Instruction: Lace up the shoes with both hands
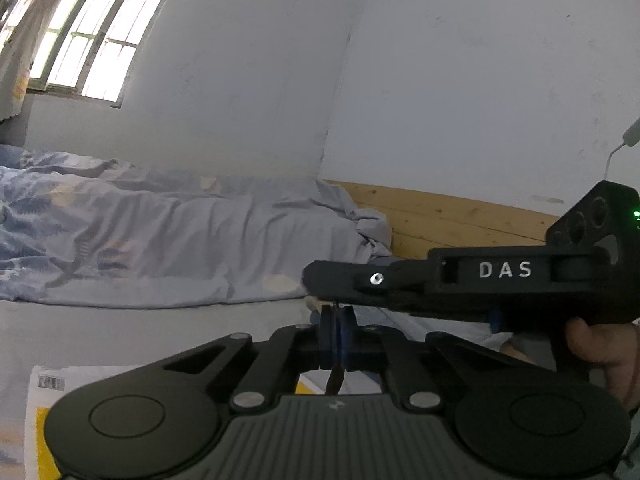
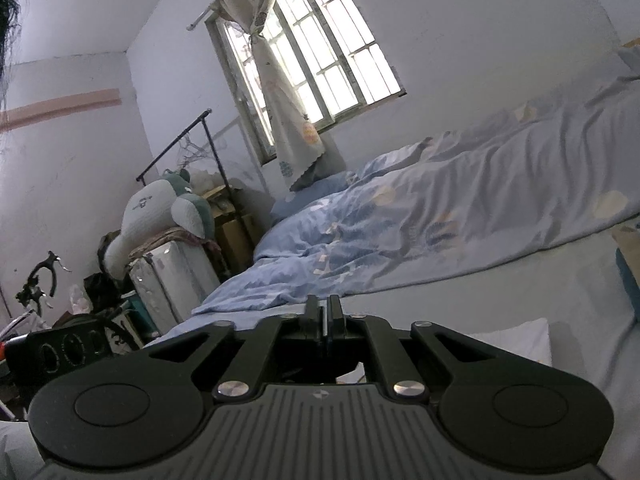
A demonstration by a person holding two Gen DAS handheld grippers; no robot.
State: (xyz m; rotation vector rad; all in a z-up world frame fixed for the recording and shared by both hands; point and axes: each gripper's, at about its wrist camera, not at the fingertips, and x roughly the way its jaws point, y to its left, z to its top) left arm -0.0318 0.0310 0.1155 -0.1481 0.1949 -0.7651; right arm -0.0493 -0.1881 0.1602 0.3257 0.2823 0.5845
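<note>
From the left wrist, we see our left gripper [image 1: 337, 312] pressed tight on a dark lace [image 1: 334, 380], the right gripper [image 1: 320, 280] just above it. From the right wrist, we see its fingers parted a sliver, nothing visible between; shoe unseen.

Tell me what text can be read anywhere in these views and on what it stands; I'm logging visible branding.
"DAS": white letters on the side of the right gripper, seen from the left wrist.
Printed label on the white and yellow packet: too small and blurred to read.
Marking on the plush toy: too blurred to read.
Right wrist view: nothing else legible.
</note>
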